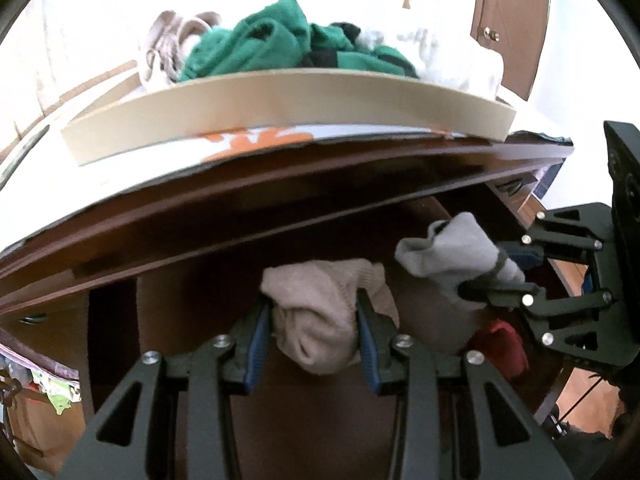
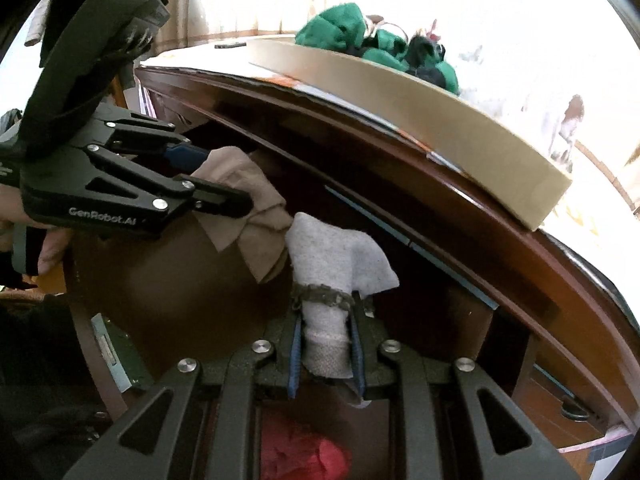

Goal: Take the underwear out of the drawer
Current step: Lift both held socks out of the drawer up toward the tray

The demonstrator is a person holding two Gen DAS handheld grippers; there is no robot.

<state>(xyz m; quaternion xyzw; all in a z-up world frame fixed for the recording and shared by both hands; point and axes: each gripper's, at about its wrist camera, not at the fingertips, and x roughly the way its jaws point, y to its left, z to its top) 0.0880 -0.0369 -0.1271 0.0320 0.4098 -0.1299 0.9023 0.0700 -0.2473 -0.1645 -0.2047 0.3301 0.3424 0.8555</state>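
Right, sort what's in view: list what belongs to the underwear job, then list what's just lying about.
Job:
- beige garment, held in the left tongs
- grey garment, held in the right tongs
- red garment, low in the drawer

Lying about:
- cardboard tray on top
- green clothes in the tray
- white cloth in the tray

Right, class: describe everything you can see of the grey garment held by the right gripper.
The grey garment is a soft, knit-looking bundle, pale grey, bunched and folded, with a darker mottled band around its middle. The right gripper clamps its lower end between blue-padded fingers, so it stands lifted above the open drawer. Its upper folds flop outward. It sits beside the beige garment, seemingly brushing it. A red item lies below.
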